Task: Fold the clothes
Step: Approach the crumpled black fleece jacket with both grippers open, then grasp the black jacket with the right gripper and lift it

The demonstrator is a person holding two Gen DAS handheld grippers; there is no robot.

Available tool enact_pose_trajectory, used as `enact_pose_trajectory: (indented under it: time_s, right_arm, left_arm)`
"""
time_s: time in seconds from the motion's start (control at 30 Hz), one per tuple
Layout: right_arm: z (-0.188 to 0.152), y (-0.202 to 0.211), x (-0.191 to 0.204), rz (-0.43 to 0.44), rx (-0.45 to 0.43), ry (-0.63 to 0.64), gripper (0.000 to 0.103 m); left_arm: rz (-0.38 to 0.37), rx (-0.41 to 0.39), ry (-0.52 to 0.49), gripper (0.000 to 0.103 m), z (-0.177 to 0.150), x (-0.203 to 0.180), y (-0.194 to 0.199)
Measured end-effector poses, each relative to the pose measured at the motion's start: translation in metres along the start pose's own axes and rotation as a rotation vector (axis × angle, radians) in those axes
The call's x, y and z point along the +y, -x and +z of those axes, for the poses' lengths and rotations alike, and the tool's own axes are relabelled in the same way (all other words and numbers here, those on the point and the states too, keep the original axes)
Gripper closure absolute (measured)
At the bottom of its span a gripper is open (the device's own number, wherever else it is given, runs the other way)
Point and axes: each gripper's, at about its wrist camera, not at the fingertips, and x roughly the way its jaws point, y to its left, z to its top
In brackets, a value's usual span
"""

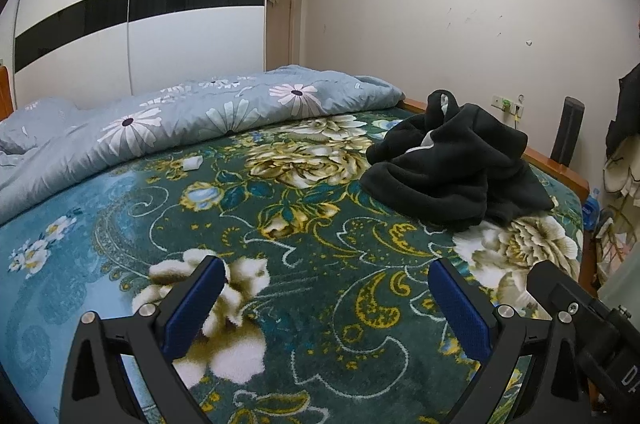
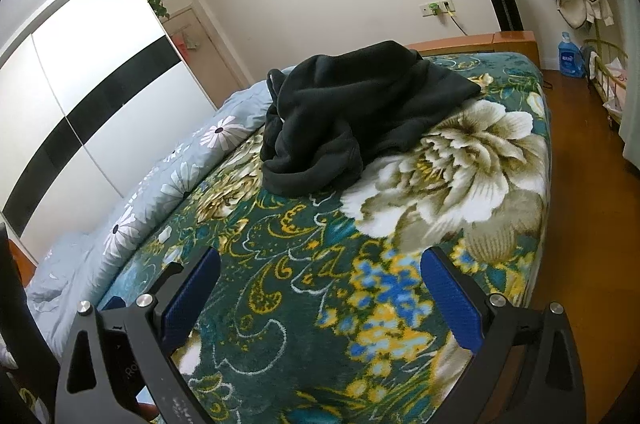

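Black garment [image 2: 360, 111] crumpled on floral blanket [image 2: 320, 264], both grippers open, no legible writing.

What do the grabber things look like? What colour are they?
Both look the same. The left gripper and the right gripper each have two black arms with triangle-shaped holes cut in them and round silver screws. The fingers wear flat blue pads with a bumpy, dotted texture. The right one has some small white lettering on its black body, too blurry to read. No cables or sleeves show.
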Motion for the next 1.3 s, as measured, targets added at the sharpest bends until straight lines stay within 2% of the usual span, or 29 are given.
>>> enact_pose_trajectory:
  time_s: [0.2, 0.33, 0.5, 0.63, 0.73, 0.9, 1.0, 1.07, 1.13, 1.23, 1.3]
  right_arm:
    - [-0.002, 0.001, 0.005, -0.005, -0.010, 0.007, 0.002]
    - [0.006, 0.000, 0.008, -0.024, -0.019, 0.029, 0.002]
    - [0.038, -0.024, 0.010, -0.041, -0.005, 0.044, 0.003]
    - [0.073, -0.072, 0.025, -0.076, 0.056, 0.110, 0.003]
    - [0.099, -0.115, 0.041, -0.137, 0.088, 0.166, 0.003]
    - [0.130, -0.169, 0.065, -0.239, 0.090, 0.233, 0.003]
    - [0.141, -0.200, 0.072, -0.359, 0.107, 0.267, 0.003]
    - [0.145, -0.209, 0.064, -0.465, 0.101, 0.264, 0.005]
    - [0.146, -0.206, 0.049, -0.490, 0.086, 0.222, 0.007]
    - [0.144, -0.201, 0.032, -0.565, 0.066, 0.223, 0.015]
    - [0.145, -0.203, 0.025, -0.564, 0.077, 0.189, 0.022]
  left_arm:
    - [-0.031, 0.028, 0.022, 0.000, 0.001, 0.007, -0.005]
    - [-0.001, 0.028, 0.052, 0.000, 0.003, 0.021, -0.007]
    - [0.053, 0.016, 0.182, 0.000, 0.010, 0.059, -0.007]
    - [0.089, 0.009, 0.267, 0.000, 0.011, 0.083, -0.008]
    - [0.116, 0.015, 0.307, 0.000, 0.010, 0.095, -0.012]
    - [0.095, 0.042, 0.352, 0.000, 0.008, 0.106, -0.022]
    - [0.082, 0.065, 0.359, 0.000, 0.006, 0.109, -0.030]
    - [0.069, 0.076, 0.374, 0.000, 0.005, 0.113, -0.035]
    - [0.061, 0.083, 0.392, 0.000, 0.003, 0.118, -0.037]
    - [0.043, 0.102, 0.434, 0.000, 0.000, 0.126, -0.042]
    - [0.032, 0.108, 0.442, 0.000, -0.001, 0.126, -0.044]
